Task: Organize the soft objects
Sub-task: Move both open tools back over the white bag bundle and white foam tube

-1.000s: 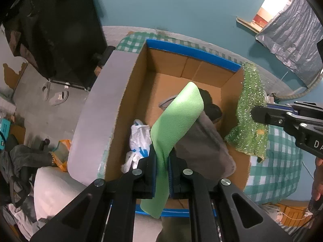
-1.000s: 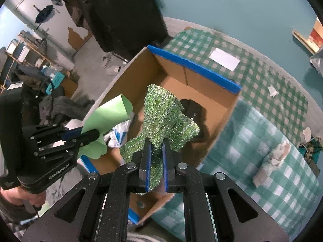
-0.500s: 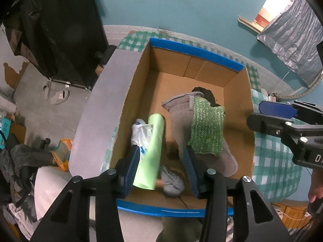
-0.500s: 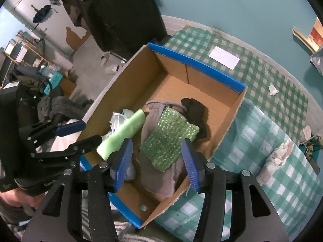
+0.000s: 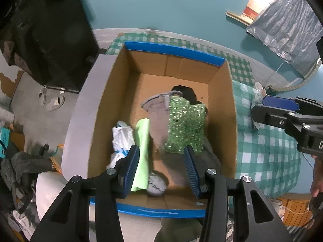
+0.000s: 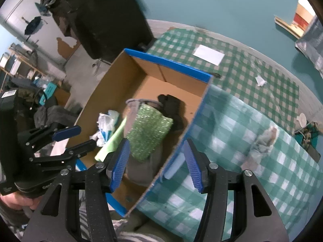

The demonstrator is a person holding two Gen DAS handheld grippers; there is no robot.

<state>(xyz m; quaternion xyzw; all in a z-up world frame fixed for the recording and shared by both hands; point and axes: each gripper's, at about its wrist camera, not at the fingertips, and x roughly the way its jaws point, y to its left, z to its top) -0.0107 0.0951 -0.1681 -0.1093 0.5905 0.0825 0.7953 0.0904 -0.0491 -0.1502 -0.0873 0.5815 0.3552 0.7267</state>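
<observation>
Now both my jaws stand released with nothing between the pads. My left gripper hangs over the near end of the cardboard box; my right gripper has just been opening and straddles the box's right wall, one pad over the inside, the other over the checked cloth on the worktop.

Inside the box the light green foam sheet lies rolled along the left side, just beside a white plastic bag. The sparkly green cloth lies flat on a grey garment, with a black item behind it and a small grey ball at the near edge. The far half of the box floor is bare. Blue tape trims the near and far rims; the left flap folds outward.

On the worktop to the right, a crumpled grey cloth lies well apart from the box, with a white paper farther back.
</observation>
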